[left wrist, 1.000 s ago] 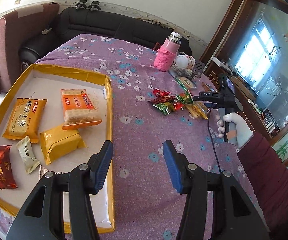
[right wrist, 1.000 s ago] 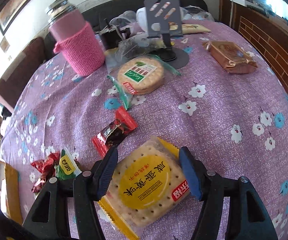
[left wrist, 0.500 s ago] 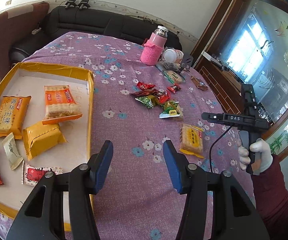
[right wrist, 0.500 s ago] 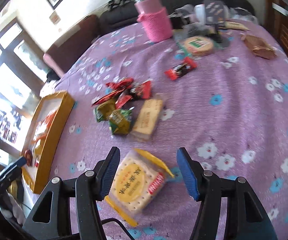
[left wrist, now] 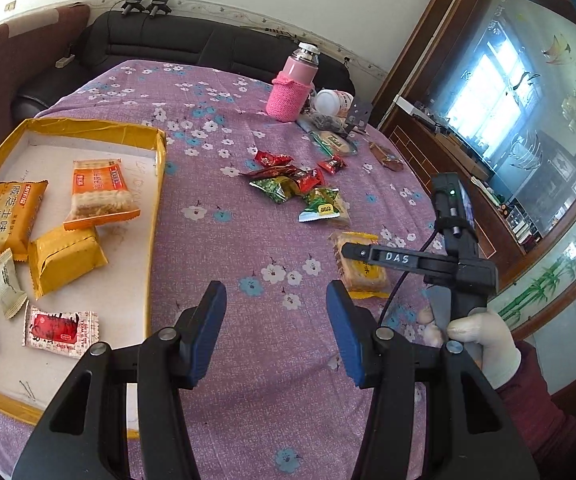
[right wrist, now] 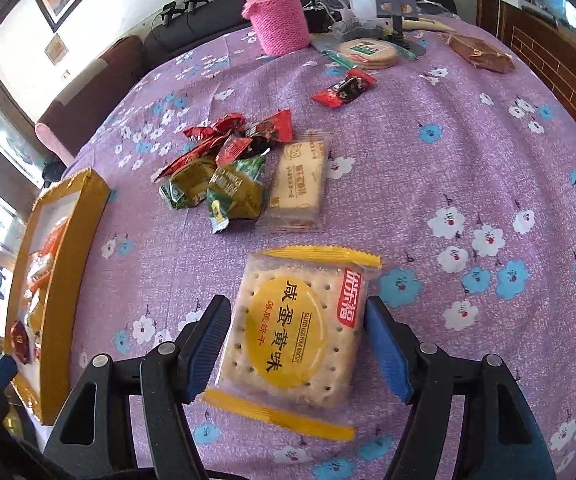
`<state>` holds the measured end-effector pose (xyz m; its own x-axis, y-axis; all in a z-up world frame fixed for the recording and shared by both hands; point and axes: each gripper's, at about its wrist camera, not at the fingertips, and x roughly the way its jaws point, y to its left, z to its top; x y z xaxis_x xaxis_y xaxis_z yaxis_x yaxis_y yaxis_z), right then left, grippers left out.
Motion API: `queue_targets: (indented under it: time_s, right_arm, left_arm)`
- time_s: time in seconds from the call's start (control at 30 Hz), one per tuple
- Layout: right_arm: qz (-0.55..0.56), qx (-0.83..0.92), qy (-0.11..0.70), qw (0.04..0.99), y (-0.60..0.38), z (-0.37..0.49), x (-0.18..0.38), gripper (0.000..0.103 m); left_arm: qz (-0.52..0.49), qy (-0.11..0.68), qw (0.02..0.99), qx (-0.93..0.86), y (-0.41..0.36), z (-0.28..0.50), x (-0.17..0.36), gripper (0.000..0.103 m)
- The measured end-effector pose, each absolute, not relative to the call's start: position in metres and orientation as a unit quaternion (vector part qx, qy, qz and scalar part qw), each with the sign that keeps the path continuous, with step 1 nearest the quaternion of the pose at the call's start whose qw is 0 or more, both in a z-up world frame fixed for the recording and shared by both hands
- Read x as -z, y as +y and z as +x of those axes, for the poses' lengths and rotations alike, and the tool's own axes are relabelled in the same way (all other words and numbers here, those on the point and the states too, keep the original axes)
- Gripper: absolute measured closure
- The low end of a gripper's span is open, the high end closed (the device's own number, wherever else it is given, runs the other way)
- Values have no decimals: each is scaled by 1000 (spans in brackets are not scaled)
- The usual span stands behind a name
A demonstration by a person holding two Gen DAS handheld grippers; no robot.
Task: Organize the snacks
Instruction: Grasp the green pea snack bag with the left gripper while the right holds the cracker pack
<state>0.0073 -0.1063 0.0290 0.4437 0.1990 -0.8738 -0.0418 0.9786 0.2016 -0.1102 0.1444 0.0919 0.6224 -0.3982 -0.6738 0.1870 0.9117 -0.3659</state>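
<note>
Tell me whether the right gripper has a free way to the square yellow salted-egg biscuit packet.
Probably yes. The right gripper hangs over the square yellow biscuit packet, open jaws on either side; nothing lies between. The nearest clear-wrapped cracker packet sits apart.

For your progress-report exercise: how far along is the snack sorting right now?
Done: six packets lie in the yellow tray. In hand: the right hand-held gripper straddles the salted egg biscuit pack, jaws open, pack on the tablecloth. Left: the candy pile, cracker pack and round biscuits. The left hand-held gripper is open, empty.
</note>
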Motion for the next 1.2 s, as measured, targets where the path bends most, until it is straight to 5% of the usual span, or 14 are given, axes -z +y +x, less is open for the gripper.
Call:
queue_targets:
  time_s: [0.17, 1.0, 1.1, 1.2]
  right_arm:
    - [28, -67, 519, 852, -92, -2, -22, 32]
    - [136, -95, 476, 864, -196, -20, -23, 33]
    - [134, -101, 476, 863, -195, -20, -23, 33]
    - [133, -105, 475, 864, -192, -22, -25, 33]
  left_arm:
    - [-115, 405, 892, 165, 138, -104, -91, 53]
    - [-13, 468, 857, 217, -5, 72, -24, 53]
    - [-2, 477, 854, 210, -11, 76, -16, 68]
    - [-5, 471, 858, 206, -9, 70, -21, 71]
